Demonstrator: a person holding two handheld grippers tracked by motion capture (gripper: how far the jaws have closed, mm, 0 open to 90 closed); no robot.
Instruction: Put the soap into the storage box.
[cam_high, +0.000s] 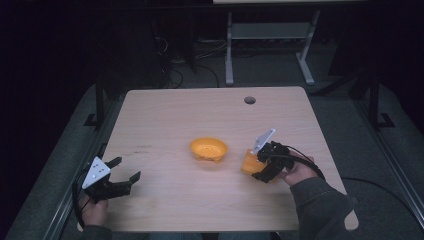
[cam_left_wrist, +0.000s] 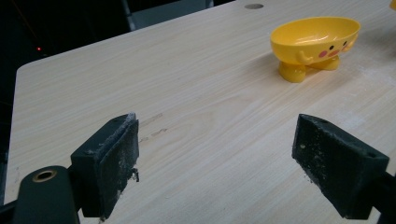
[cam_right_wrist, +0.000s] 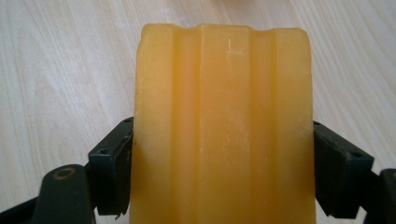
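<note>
The light wooden table carries everything here, and the yellow bowl near its middle serves as the landmark. Nearest the person, at the near left of the bowl and well apart from it, the left gripper is held by a hand low over the tabletop, its grey three-cornered plate on top. Its jaws stand wide apart with nothing between them; in the left gripper view the two black pads frame bare wood, with a few faint dark marks on the table just ahead of the left pad. Beyond them in that view the bowl stands upright on small stubby feet, with a little face and pink cheeks painted on its side.

To the right of the bowl, near it but not touching, the right gripper is held by the other hand, a grey sleeve behind it. Its jaws are clamped on an orange block. In the right gripper view the block is a waxy, ribbed bar with lengthwise grooves, squeezed on both sides by the pads, with the wood grain close behind it. Whether the block touches the table I cannot tell.

Farther than the bowl, near the table's far edge, is a round cable hole
</note>
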